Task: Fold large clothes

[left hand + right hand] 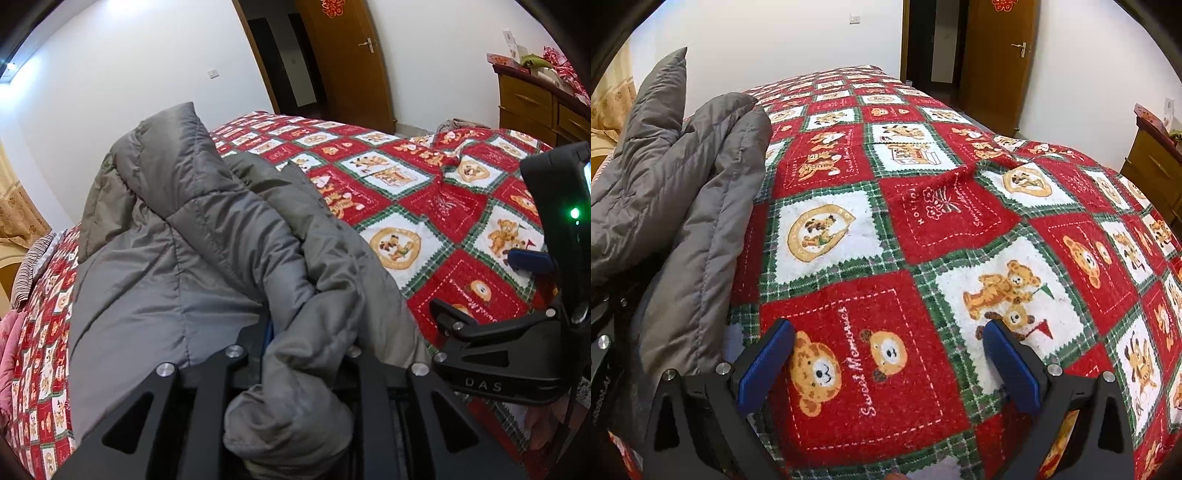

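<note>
Left gripper (306,354): clamped on grey jacket (207,236); fingertips buried in fabric, lower centre
Right gripper (888,354): jaws wide apart, holding nothing, over bedspread (960,221)

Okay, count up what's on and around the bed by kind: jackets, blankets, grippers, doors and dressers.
Grey puffer jacket: 1
Red teddy-bear blanket: 1
Grippers: 2, the left gripper shut on the jacket, the right gripper open over the blanket
Wooden door: 1
Wooden dresser: 1
Total: 6
</note>
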